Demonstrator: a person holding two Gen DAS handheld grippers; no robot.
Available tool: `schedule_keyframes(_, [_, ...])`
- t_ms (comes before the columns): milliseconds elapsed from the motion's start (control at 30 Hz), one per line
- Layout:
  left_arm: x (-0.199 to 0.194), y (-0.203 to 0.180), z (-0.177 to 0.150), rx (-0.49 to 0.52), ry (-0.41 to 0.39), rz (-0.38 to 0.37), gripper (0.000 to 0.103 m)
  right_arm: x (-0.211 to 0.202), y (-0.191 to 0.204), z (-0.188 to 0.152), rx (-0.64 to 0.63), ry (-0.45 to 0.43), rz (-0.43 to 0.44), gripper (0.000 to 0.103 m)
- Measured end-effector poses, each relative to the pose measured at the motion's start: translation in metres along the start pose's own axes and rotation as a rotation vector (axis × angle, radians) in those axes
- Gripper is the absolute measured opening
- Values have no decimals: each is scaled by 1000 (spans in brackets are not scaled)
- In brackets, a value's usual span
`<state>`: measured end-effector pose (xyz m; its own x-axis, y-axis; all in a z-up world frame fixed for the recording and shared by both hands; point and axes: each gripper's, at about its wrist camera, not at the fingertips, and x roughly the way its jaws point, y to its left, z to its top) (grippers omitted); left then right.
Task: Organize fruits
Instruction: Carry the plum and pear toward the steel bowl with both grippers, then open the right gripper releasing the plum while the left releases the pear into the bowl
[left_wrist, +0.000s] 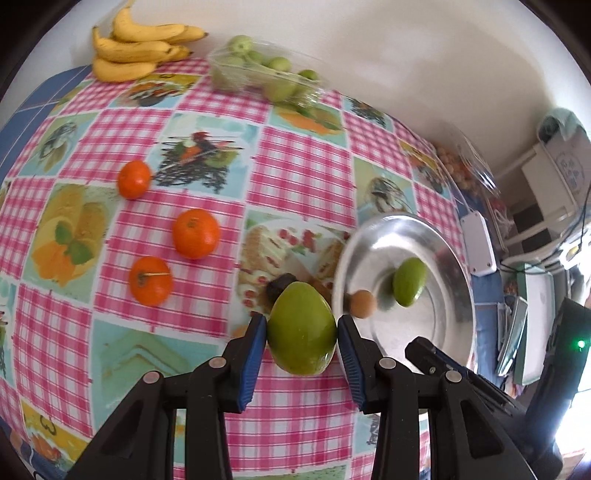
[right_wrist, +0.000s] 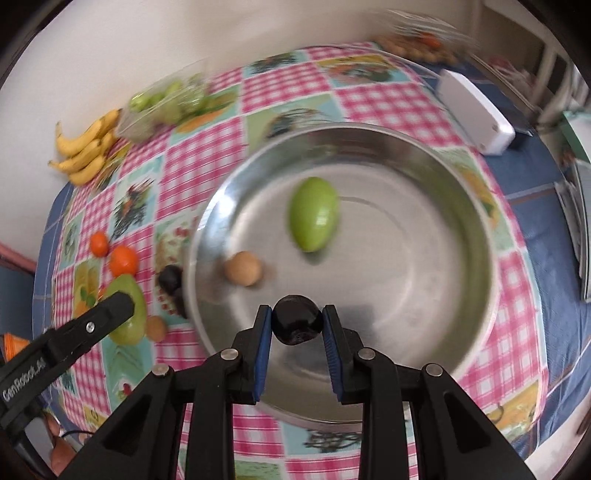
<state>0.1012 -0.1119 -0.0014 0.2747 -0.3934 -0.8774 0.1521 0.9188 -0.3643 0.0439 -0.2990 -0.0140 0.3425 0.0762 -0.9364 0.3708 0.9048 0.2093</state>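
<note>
Left wrist view: the left gripper had its blue-padded fingers closed on a green mango, held above the checked cloth of the bench just outside the near-left rim of the steel bowl. A dark plum sat on the cloth directly beyond the held mango, close against the bowl's outer wall. Inside the bowl lay a second mango and a small brown fruit near the left wall. Three tangerines lay apart from one another on open cloth well to the left of the bowl, with bare cloth between them and the gripper. Farther from the bowl, at the wall edge of the bench, stood bananas and a clear tray of green fruit.

Right wrist view: the right gripper had its fingers closed on a black plum, poised over the near inner wall of the bowl. The bowl floor to the right of the second mango lay bare. A white box stood beyond the bowl's far-right rim. The left gripper appeared outside the bowl's left rim, holding its mango; another small brown fruit lay beside it on the cloth.
</note>
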Motion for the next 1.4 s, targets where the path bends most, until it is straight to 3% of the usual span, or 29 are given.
schedule_keyframes(467, [23, -53, -17, 103, 46, -42, 42, -14, -65, 8, 123, -43, -43, 29])
schedule_keyframes(1400, [47, -70, -26, 115, 85, -44, 42, 12, -66, 5, 117, 42, -58, 29])
